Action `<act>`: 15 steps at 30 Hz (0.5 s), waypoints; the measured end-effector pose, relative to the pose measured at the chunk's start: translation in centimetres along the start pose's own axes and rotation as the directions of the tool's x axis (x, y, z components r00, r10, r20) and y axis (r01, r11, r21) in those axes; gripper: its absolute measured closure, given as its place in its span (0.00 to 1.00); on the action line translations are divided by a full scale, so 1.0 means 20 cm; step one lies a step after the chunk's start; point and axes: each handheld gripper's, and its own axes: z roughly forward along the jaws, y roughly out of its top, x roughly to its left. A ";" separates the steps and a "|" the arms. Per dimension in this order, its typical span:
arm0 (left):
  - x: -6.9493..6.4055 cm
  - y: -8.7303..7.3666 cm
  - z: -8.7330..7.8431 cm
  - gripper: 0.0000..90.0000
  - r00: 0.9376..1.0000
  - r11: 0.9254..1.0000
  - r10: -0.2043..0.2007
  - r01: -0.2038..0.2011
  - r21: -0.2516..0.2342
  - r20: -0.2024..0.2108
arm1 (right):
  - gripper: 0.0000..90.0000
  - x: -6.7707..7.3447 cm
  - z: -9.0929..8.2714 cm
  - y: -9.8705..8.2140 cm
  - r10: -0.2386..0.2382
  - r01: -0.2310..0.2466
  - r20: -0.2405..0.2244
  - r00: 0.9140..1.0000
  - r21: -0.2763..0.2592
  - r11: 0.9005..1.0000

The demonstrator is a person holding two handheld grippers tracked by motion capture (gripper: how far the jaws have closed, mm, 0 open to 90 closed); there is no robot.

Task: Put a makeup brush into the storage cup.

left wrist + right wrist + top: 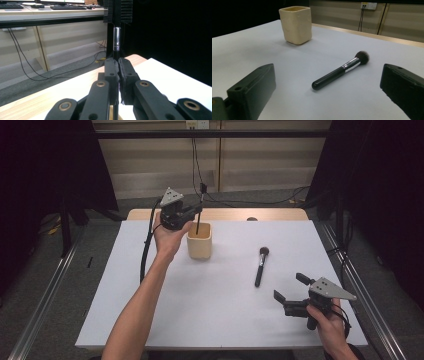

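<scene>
Left side first: left gripper (192, 213), far-left of the table (150, 320), was clenched on a slim black brush (199, 212) with a flat comb-like head and a silver ferrule (116, 38). Brush stood upright, head up, handle end dipped into the cream cup (199, 241). In the left gripper view the jaws were pinched tight on the black handle just below the ferrule.

Step, as I read it: dropping brushes into the cup, first one mid-insertion. Next move likely needs a bit more lowering, then letting go so the handle settles against the cup wall without tipping the cup.

Middle: the cup looked squarish, matte, pale beige, open top, standing upright on the white tabletop.

Right of the cup, well apart: a second brush, the powder brush (260, 265), lay flat, fluffy dark head toward the far side, glossy black handle toward the near side, silver band between.

Near-right: right gripper (289, 290) released, jaws wide, nothing held, aimed at the powder brush.
</scene>
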 end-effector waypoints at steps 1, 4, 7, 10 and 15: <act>0.00 0.00 0.00 0.96 1.000 1.000 -0.002 0.002 0.003 0.002 | 0.00 0.00 0.00 0.00 0.000 0.000 0.001 1.000 0.000 1.000; 0.00 -0.01 0.01 0.96 1.000 1.000 -0.003 0.003 0.011 -0.001 | 0.00 0.00 0.00 0.00 0.001 -0.001 0.001 1.000 0.000 1.000; 0.01 -0.02 0.01 0.96 1.000 1.000 0.000 0.000 0.015 -0.002 | 0.00 0.00 0.00 0.00 0.001 -0.001 0.000 1.000 0.001 1.000; 0.02 -0.03 0.01 0.96 1.000 1.000 -0.003 0.003 0.018 -0.007 | 0.00 0.00 0.00 0.00 0.000 0.000 0.000 1.000 0.000 1.000; 0.03 -0.06 0.02 0.96 1.000 1.000 -0.010 0.011 0.023 -0.014 | 0.00 0.00 0.00 0.00 0.002 -0.002 0.000 1.000 0.000 1.000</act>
